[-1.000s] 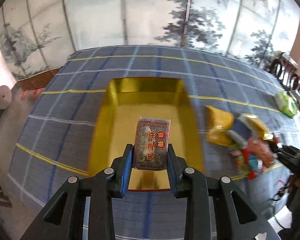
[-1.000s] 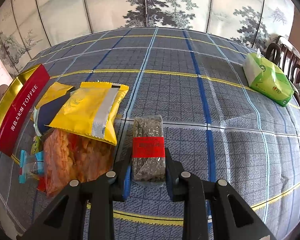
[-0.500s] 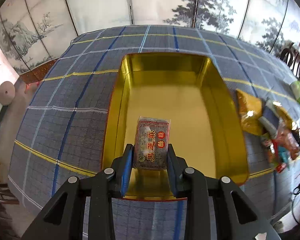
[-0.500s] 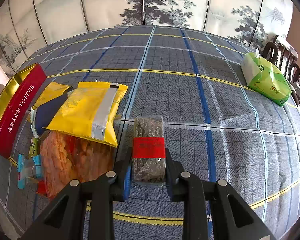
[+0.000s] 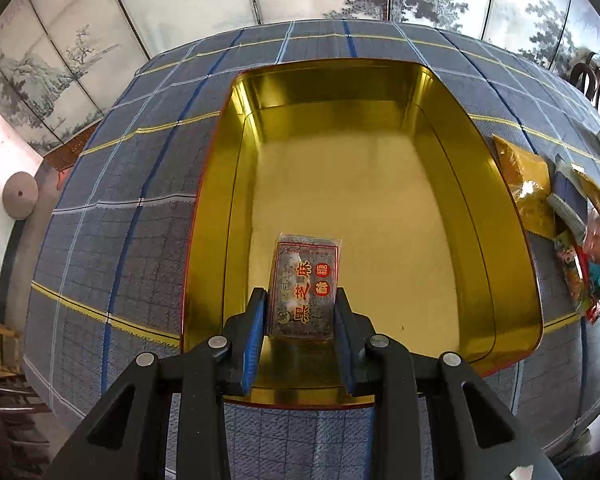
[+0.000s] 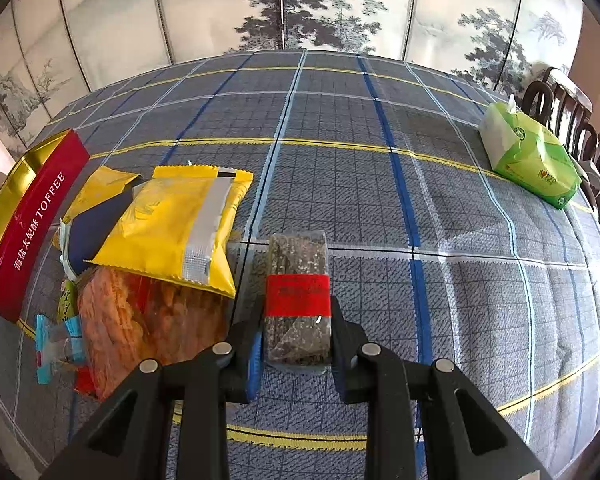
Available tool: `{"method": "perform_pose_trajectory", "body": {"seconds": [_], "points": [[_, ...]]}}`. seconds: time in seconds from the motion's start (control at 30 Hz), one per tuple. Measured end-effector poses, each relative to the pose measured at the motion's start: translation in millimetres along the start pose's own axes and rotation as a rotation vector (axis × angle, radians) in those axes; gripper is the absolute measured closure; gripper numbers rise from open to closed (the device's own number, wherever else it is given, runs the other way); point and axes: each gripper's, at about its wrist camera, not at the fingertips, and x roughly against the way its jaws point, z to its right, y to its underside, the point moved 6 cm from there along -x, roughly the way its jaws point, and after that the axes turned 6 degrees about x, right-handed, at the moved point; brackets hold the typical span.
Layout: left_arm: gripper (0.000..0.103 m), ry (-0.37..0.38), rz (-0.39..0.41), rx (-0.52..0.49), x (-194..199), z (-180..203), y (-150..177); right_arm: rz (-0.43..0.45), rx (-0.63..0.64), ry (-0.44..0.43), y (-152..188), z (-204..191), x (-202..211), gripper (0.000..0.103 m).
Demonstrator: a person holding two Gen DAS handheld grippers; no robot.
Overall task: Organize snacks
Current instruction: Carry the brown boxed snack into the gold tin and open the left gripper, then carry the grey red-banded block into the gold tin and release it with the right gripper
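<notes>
Left wrist: hand-held gripper (image 5: 302,320) clamps sesame packet (image 5: 305,286), hiding its lower edges.

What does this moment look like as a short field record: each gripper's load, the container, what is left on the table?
left gripper: shut on black sesame candy pack, over gold tin
right gripper: shut on red-banded sesame bar
tin contents: none visible
still on tablecloth: yellow snack bag, orange crisps bag
other: green tissue pack
</notes>
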Motion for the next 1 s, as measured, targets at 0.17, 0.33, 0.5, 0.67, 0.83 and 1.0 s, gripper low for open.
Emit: {"method": "perform_pose_trajectory", "body": {"seconds": [0.17,0.33,0.5,0.67,0.83,1.0], "points": [[0.073,-0.013,-0.008,0.008,-2,-2,-1,0.002,-0.01,-0.002,0,1,1,0.076],[0.072,-0.024,-0.002,0.006,-2,-1,-2,0.008,-0.014,-0.003,-1,2,4,0.076],[0.066,-0.026,0.002,0.007,-1,-1,-2,0.038,-0.013,0.011,-5,2,15,0.076],[0.054,-0.036,0.026,0.004,5,-1,-4,0.06,-0.025,0.015,-10,4,25,0.076],[0.046,-0.027,0.047,0.011,13,0,-5,0.089,-0.029,0.007,-17,0,37,0.076],[0.04,-0.026,0.078,0.019,26,0,-7,0.127,-0.013,-0.014,-32,-13,51,0.076]]}}
